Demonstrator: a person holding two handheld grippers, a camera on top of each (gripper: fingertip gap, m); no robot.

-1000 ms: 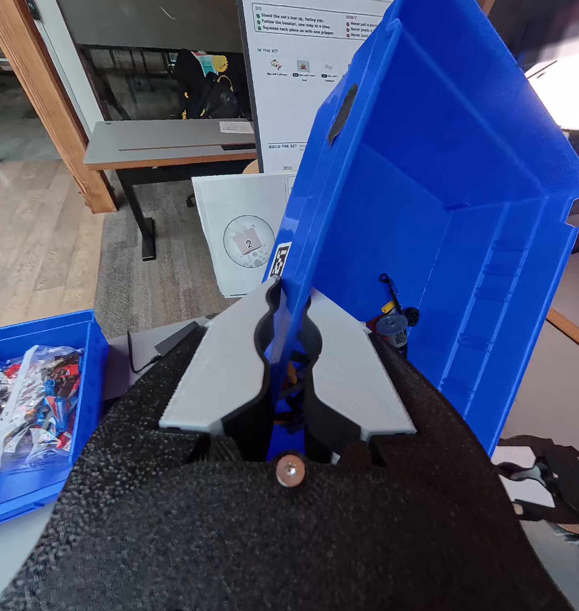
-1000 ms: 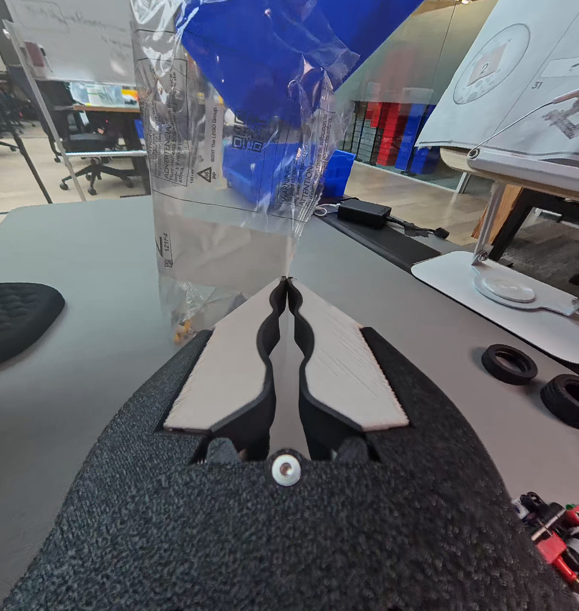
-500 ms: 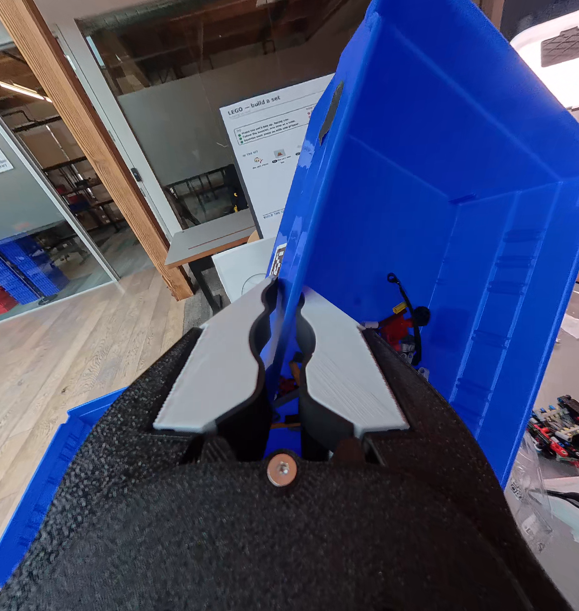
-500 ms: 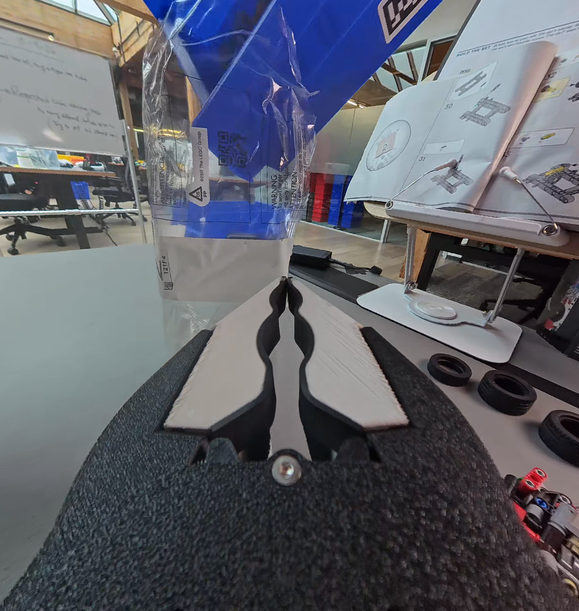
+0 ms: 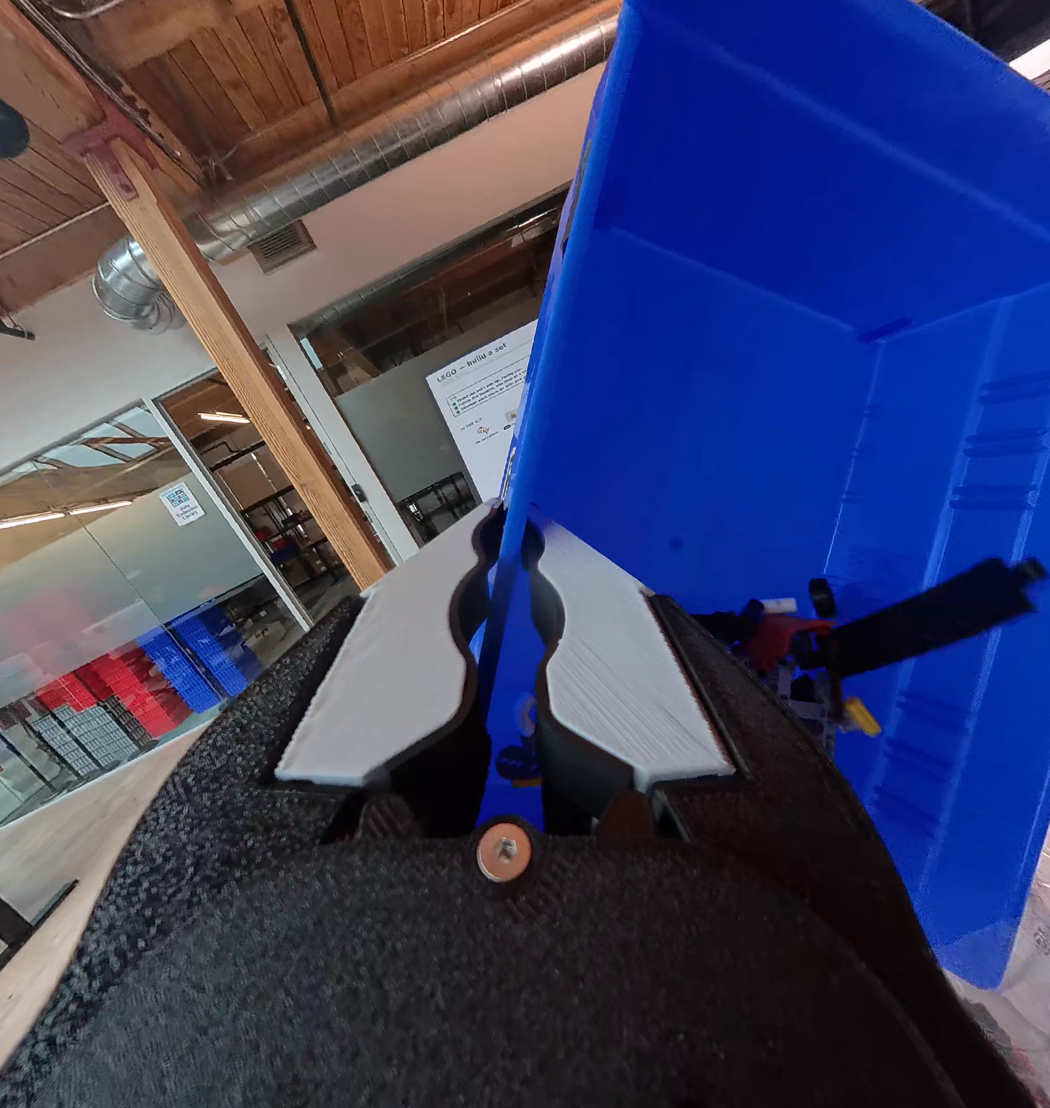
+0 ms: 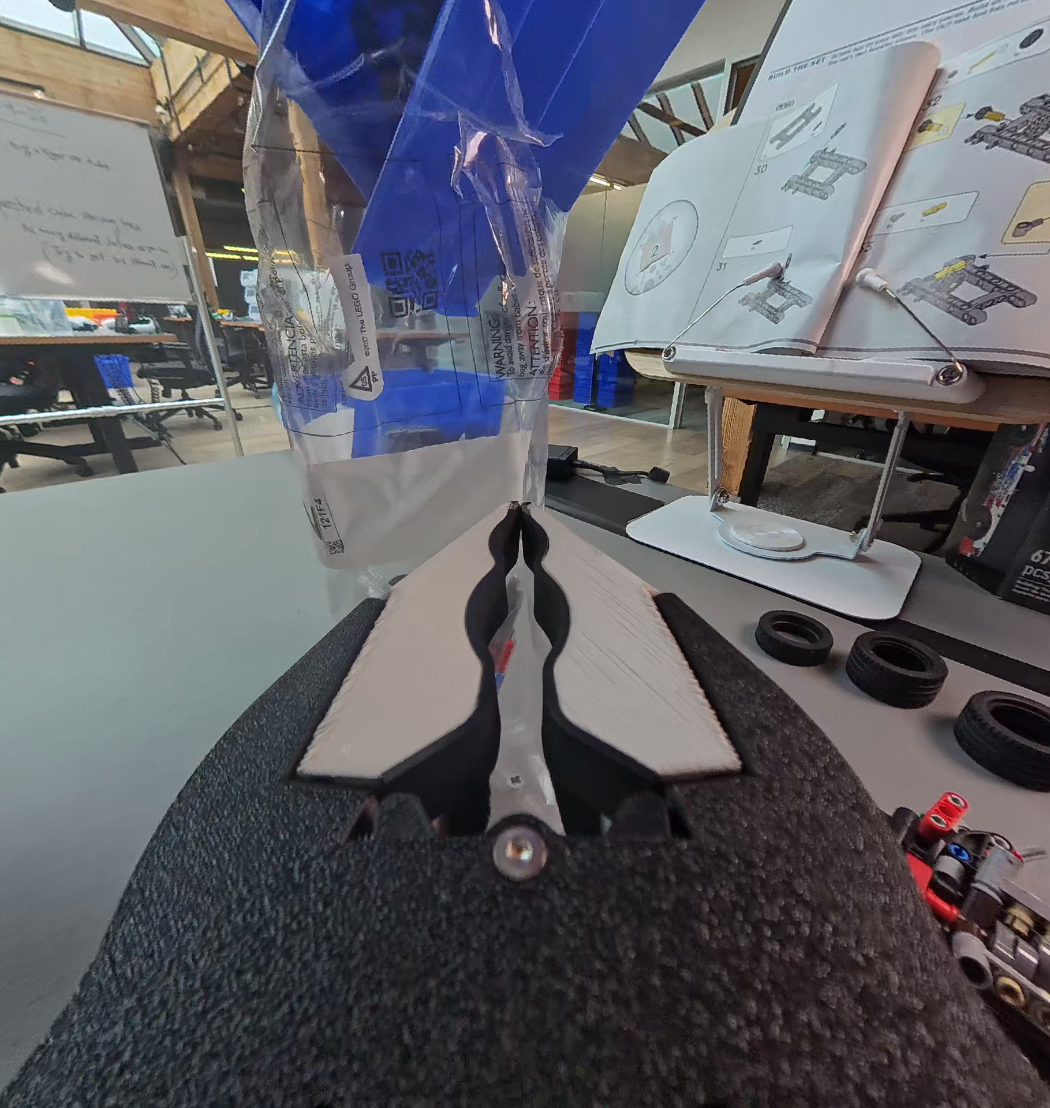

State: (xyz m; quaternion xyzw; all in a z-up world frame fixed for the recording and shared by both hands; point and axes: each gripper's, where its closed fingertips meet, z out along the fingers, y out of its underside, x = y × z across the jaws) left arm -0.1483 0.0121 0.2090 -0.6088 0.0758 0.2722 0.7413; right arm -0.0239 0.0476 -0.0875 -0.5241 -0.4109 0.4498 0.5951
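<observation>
My left gripper (image 5: 513, 521) is shut on the side wall of a blue plastic bin (image 5: 780, 390) and holds it tipped steeply in the air. Small red, black and yellow toy parts (image 5: 810, 653) and a long black beam (image 5: 936, 617) slide along the bin's inside. My right gripper (image 6: 520, 506) is shut on the edge of a clear plastic bag (image 6: 408, 300) and holds it upright above the grey table (image 6: 120, 599). The blue bin (image 6: 510, 120) shows above and behind the bag. The bag's bottom is hidden behind my fingers.
Three black toy tyres (image 6: 897, 668) lie on the table at right. A partly built red and black model (image 6: 990, 887) sits at the lower right. An open instruction booklet (image 6: 870, 210) rests on a white stand (image 6: 774, 545). A dark box (image 6: 1044, 539) stands far right. Across from one pair of fingers to the other is roughly 35 cm.
The left gripper has tilted the bin further upward, so the ceiling now shows behind it; parts and a black beam slid inside. The right gripper lifted the bag higher.
</observation>
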